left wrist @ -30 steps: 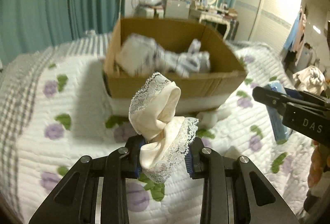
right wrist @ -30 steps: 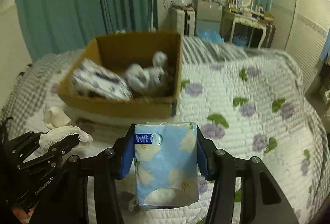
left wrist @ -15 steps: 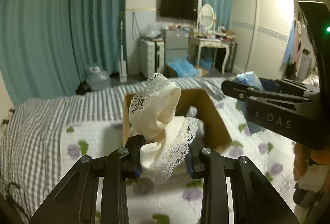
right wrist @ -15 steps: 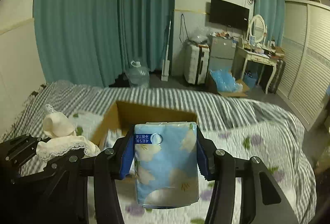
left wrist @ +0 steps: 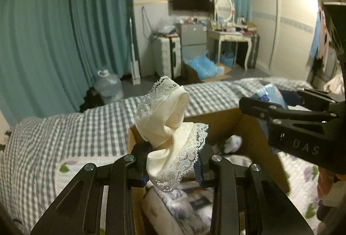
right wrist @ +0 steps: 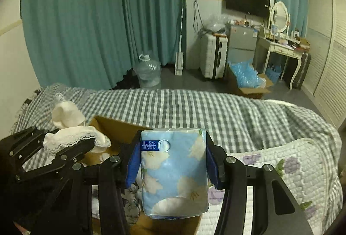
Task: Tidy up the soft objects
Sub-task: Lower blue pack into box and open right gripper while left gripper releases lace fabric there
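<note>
My left gripper [left wrist: 172,162] is shut on a cream lace-trimmed cloth [left wrist: 170,127] and holds it over the near left part of an open cardboard box [left wrist: 218,120]. My right gripper [right wrist: 173,161] is shut on a blue tissue pack [right wrist: 174,174] above the same box [right wrist: 112,127]. The left gripper with the cloth [right wrist: 71,133] shows at the left of the right wrist view. The right gripper [left wrist: 292,118] shows at the right of the left wrist view. A white sock [left wrist: 232,143] and patterned soft packs [left wrist: 186,207] lie in the box.
The box sits on a bed with a grey checked blanket [right wrist: 194,109] and a floral quilt [right wrist: 292,170]. Beyond the bed are teal curtains [right wrist: 97,18], a water jug [right wrist: 148,72], a suitcase [right wrist: 213,55] and a dressing table [right wrist: 281,47].
Both grippers have moved forward and down toward the box; the box is now directly under them. Both keep their loads.
</note>
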Tool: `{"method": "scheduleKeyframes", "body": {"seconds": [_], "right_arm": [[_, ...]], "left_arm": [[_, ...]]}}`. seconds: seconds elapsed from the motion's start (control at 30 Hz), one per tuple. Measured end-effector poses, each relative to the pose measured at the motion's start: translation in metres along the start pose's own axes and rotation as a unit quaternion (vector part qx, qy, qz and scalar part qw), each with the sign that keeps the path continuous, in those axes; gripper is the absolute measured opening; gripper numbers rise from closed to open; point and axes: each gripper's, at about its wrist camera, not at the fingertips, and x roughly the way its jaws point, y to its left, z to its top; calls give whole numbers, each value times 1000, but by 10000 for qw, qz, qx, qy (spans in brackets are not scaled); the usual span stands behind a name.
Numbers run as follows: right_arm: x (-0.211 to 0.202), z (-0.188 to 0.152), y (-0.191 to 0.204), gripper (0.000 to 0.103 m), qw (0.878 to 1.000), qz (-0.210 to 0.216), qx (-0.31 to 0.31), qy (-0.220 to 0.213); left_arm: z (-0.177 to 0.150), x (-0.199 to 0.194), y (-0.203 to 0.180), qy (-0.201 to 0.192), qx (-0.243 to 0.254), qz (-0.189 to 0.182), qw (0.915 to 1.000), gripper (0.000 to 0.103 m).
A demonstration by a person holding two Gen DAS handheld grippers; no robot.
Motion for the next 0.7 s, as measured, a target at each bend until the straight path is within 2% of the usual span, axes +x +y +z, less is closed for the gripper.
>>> {"method": "scheduleKeyframes", "body": {"seconds": [0.1, 0.13, 0.2, 0.23, 0.27, 0.33, 0.4, 0.6, 0.7], "right_arm": [[11, -10, -6, 52, 9999, 117, 76, 90], [12, -13, -7, 52, 9999, 92, 90, 84], [13, -16, -9, 54, 9999, 38, 140, 65], [11, -16, -10, 64, 9998, 33, 193, 27], [8, -15, -12, 80, 9997, 26, 242, -7], [-4, -12, -13, 84, 9993, -4, 346, -132], [-17, -8, -14, 85, 9992, -29, 374, -164], [-80, 12, -5, 89, 9978, -435, 205, -467], [-121, 19, 5, 91, 9962, -528, 183, -664]], "left_arm": [[-4, 15, -4, 75, 158, 43, 9998, 31], [-7, 19, -4, 96, 181, 40, 9998, 35], [-10, 21, -4, 113, 193, 11, 9998, 36], [-12, 22, -5, 133, 230, 7, 9996, 37], [-12, 22, -5, 143, 254, 30, 9996, 42], [-12, 19, -7, 169, 245, 104, 9995, 70], [-10, 14, -9, 164, 189, 168, 9995, 77], [3, -30, 3, -330, -25, 452, 9984, 79], [11, -63, 15, -485, -148, 432, 9978, 80]]}}
